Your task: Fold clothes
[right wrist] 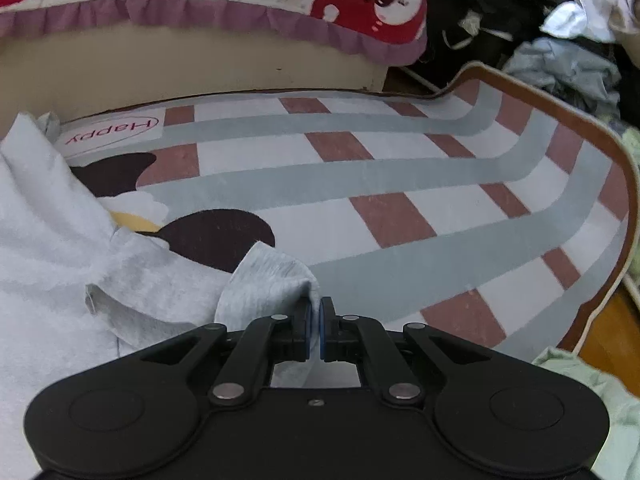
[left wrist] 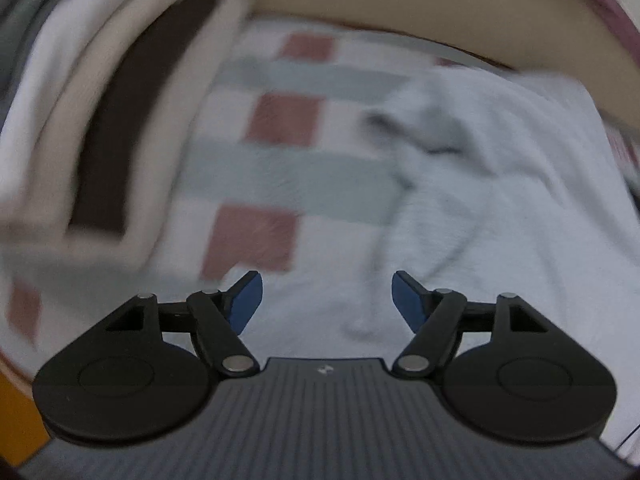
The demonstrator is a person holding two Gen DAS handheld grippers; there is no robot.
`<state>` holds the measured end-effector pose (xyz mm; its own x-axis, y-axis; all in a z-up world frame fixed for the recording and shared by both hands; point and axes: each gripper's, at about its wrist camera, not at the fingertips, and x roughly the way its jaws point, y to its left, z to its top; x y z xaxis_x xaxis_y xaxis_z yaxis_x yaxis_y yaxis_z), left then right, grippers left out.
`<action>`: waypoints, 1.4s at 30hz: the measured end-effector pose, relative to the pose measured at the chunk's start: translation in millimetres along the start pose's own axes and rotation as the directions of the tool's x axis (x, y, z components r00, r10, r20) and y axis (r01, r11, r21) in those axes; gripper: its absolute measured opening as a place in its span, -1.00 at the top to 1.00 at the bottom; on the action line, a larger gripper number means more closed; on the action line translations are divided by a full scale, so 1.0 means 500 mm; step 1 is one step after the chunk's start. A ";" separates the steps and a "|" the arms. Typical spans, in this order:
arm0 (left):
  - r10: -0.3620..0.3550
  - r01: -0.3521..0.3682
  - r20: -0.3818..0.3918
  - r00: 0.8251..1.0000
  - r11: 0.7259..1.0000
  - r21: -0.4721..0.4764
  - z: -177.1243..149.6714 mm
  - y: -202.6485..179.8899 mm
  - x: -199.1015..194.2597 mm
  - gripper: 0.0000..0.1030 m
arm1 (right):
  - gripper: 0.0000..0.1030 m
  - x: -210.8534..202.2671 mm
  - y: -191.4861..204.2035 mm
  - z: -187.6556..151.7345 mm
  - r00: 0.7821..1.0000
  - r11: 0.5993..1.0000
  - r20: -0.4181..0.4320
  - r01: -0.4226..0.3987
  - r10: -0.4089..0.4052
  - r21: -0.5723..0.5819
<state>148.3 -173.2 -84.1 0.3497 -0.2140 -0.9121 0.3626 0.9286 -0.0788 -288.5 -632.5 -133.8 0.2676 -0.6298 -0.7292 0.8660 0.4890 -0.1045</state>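
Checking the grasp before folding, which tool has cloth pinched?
The right tool, shut on the grey garment's edge; the left tool is open, holding nothing.

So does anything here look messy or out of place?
Yes. The grey garment lies rumpled on the checked rug, one corner pinched in the right gripper. A heap of unsorted clothes sits beyond the rug's far corner. The left gripper is open; its view is blurred.
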 end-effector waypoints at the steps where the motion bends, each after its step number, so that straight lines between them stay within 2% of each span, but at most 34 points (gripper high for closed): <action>1: 0.024 -0.024 -0.007 1.000 1.000 -0.009 -0.009 0.013 0.002 -0.38 | 0.93 0.003 -0.002 -0.002 1.000 1.000 -0.003 -0.004 0.004 0.016; 4: 0.109 -0.110 -0.031 0.994 0.994 -0.023 -0.038 0.032 0.012 -0.38 | 0.93 0.008 -0.003 -0.005 1.000 1.000 -0.010 -0.012 0.012 0.017; 5: 0.096 -0.098 -0.051 0.994 0.994 -0.037 -0.043 0.044 0.020 -0.38 | 0.93 0.009 -0.004 -0.006 1.000 1.000 -0.006 -0.015 0.015 0.016; 8: -0.043 0.025 -0.106 0.993 0.986 -0.164 -0.055 0.080 0.051 -0.41 | 0.93 0.010 -0.008 -0.006 1.000 0.999 0.001 -0.026 0.026 0.029; 9: -0.074 0.051 -0.106 0.992 0.977 -0.207 -0.058 0.089 0.062 -0.45 | 0.93 0.011 -0.010 -0.007 1.000 0.999 0.003 -0.029 0.029 0.035; 10: -0.100 0.072 -0.101 0.990 0.966 -0.249 -0.062 0.096 0.073 -0.57 | 0.93 0.011 -0.010 -0.008 0.999 0.999 0.004 -0.033 0.033 0.039; 11: -0.105 0.084 -0.070 0.992 0.963 -0.258 -0.063 0.094 0.072 -0.64 | 0.93 0.012 -0.011 -0.009 0.999 0.998 0.004 -0.038 0.038 0.043; 13: -0.049 0.039 -0.053 0.997 0.985 -0.170 -0.067 0.065 0.078 -0.60 | 0.93 0.007 -0.015 -0.015 0.999 0.996 0.010 -0.049 0.049 0.077; 14: -0.018 0.013 -0.045 0.999 0.993 -0.120 -0.069 0.050 0.081 -0.57 | 0.92 -0.004 -0.022 -0.022 0.997 0.988 0.022 -0.078 0.075 0.132; 15: 0.002 -0.003 -0.025 1.000 0.999 -0.052 -0.076 0.029 0.079 -0.48 | 0.92 -0.017 -0.029 -0.029 0.993 0.974 0.039 -0.114 0.109 0.194; 16: 0.017 -0.017 0.000 1.000 1.000 0.021 -0.084 0.006 0.075 -0.21 | 0.92 -0.030 -0.032 -0.038 0.989 0.961 0.063 -0.145 0.134 0.236; 17: 0.031 -0.033 0.025 0.999 0.995 0.093 -0.092 -0.017 0.071 0.41 | 0.92 -0.043 -0.032 -0.048 0.984 0.947 0.091 -0.175 0.155 0.269; 18: 0.043 -0.051 0.052 0.998 0.985 0.164 -0.100 -0.039 0.067 0.76 | 0.92 -0.050 -0.026 -0.056 0.982 0.947 0.108 -0.181 0.158 0.266; 19: 0.062 -0.076 0.077 0.995 0.978 0.194 -0.105 -0.050 0.058 0.80 | 0.92 -0.053 -0.013 -0.060 0.983 0.959 0.115 -0.169 0.146 0.226; 21: 0.103 -0.131 0.129 0.986 0.965 0.229 -0.115 -0.065 0.035 0.81 | 0.92 -0.054 0.008 -0.061 0.986 0.982 0.131 -0.122 0.103 0.146; 23: 0.141 -0.186 0.181 0.973 0.947 0.261 -0.125 -0.080 0.013 0.81 | 0.92 -0.062 0.011 -0.060 0.984 0.984 0.158 -0.109 0.086 0.141; 26: 0.134 -0.176 0.205 0.969 0.963 0.203 -0.123 -0.049 -0.017 0.81 | 0.92 -0.107 -0.001 -0.061 0.973 0.959 0.203 -0.161 0.113 0.236; 29: 0.136 -0.170 0.203 0.970 0.972 0.164 -0.108 -0.040 -0.025 0.81 | 0.92 -0.149 0.011 -0.049 0.960 0.975 0.258 -0.155 0.111 0.158; 31: 0.145 -0.184 0.213 0.966 0.967 0.177 -0.107 -0.050 -0.030 0.81 | 0.92 -0.160 0.006 -0.039 0.954 0.977 0.281 -0.149 0.102 0.151; 39: 0.203 -0.242 0.249 0.947 0.961 0.136 -0.103 -0.042 -0.052 0.81 | 0.93 -0.151 -0.050 -0.038 0.967 0.954 0.251 -0.103 0.031 0.281; 42: 0.166 -0.194 0.234 0.958 0.975 0.104 -0.105 -0.027 -0.052 0.82 | 0.93 -0.140 -0.060 -0.043 0.972 0.953 0.233 -0.088 0.020 0.288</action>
<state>88.8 -164.2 -80.5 0.5970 -0.1218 -0.7929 0.3756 0.9158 0.1421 -342.4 -590.3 -94.2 0.3757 -0.7430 -0.5539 0.9238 0.3481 0.1597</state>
